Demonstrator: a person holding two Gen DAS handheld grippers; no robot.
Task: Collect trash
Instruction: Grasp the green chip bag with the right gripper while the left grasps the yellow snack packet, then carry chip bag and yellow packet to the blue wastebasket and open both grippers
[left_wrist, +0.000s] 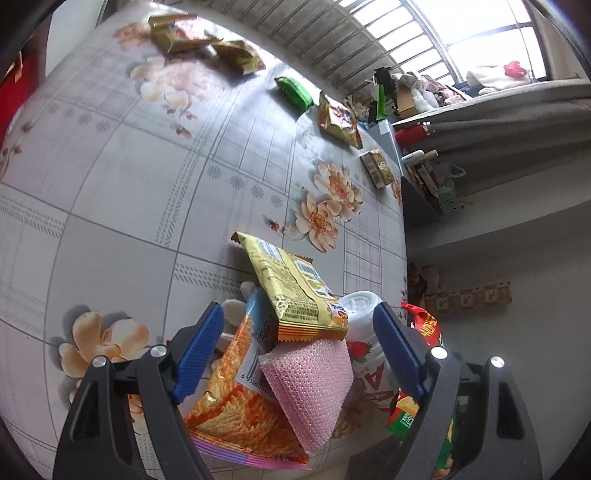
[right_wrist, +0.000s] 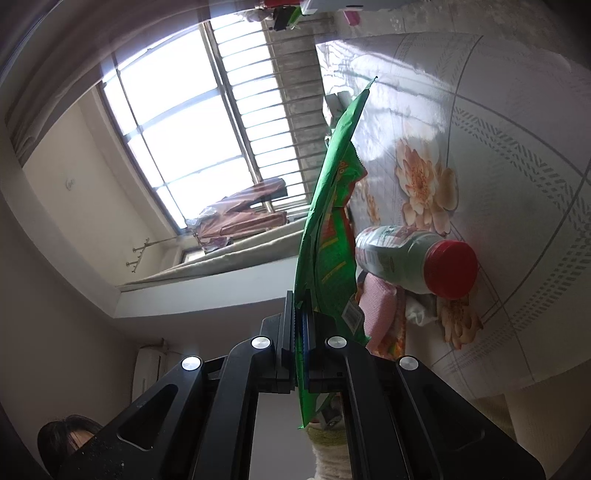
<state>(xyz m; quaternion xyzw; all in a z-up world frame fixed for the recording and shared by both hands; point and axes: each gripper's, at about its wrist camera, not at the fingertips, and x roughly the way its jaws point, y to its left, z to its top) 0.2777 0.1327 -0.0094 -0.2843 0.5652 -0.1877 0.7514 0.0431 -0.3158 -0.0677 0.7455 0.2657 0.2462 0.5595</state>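
A pile of trash lies on the flowered tablecloth: a yellow wrapper, an orange snack bag, a pink cloth and a white bottle on its side. My left gripper hangs over this pile, its blue pads spread wide on either side, pressing on nothing. In the right wrist view my right gripper is shut on the edge of a green snack bag at the table's edge. Beside it lie the bottle with its red cap and the pink cloth.
Farther along the table lie gold wrappers, a green wrapper, an orange wrapper and a small yellow box. Cluttered shelves stand past the table's edge. A person's head shows low in the right wrist view.
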